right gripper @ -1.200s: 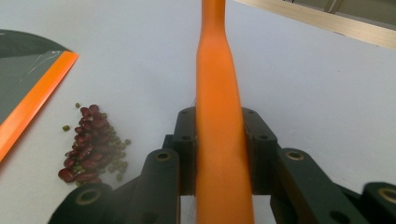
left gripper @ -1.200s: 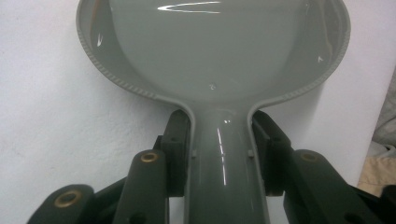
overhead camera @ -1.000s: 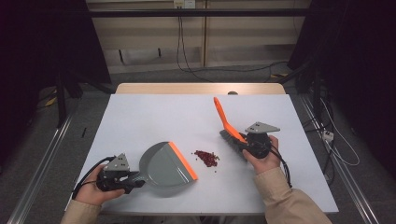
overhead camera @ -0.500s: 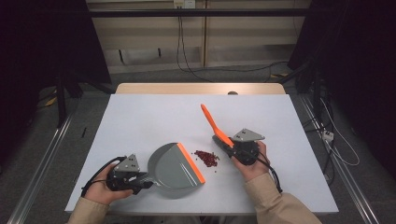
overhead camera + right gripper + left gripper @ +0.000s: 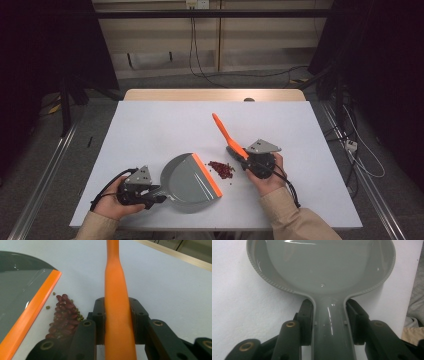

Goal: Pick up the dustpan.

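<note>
The right gripper (image 5: 246,163), clenched on the brush (image 5: 226,133), has closed in beside the beans (image 5: 222,169); the left gripper (image 5: 159,197), jaws easing slightly, grasps the dustpan (image 5: 187,176), its lip now just across them; sweeping looks imminent.

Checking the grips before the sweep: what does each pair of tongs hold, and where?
Left tongs clamp the grey dustpan by its handle neck; right tongs clamp the orange brush handle partway along.
</note>
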Motion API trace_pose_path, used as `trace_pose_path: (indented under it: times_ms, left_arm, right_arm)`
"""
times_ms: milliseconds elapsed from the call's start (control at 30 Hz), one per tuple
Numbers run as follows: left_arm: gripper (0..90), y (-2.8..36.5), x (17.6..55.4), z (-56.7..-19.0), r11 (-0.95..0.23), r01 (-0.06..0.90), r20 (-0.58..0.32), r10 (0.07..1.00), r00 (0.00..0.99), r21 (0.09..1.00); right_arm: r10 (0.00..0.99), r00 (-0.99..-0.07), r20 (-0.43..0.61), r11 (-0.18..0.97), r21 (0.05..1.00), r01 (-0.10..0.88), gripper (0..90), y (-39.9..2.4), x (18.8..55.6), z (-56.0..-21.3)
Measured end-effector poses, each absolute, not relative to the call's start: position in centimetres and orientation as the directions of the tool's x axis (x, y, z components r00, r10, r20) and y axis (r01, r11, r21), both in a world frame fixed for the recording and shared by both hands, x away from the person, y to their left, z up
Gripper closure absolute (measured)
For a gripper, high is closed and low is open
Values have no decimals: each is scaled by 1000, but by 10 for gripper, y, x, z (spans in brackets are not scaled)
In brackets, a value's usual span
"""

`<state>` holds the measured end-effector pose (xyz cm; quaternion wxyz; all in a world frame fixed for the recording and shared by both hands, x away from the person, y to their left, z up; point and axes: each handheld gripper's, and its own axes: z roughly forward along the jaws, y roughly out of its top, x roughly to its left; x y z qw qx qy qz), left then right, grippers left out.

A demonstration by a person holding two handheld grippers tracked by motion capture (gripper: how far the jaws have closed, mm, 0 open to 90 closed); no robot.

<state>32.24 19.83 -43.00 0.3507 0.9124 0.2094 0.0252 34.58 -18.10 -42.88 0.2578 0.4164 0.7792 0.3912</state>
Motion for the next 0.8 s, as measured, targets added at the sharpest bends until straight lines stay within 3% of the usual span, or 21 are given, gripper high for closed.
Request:
trace_pose_path:
  times_ms: [800]
  left_arm:
    - [622,189,320,-432,-678,363,-132,369,920,639]
  right_arm:
    - [858,-509,-65,332,826,456,712,-175,343,-430]
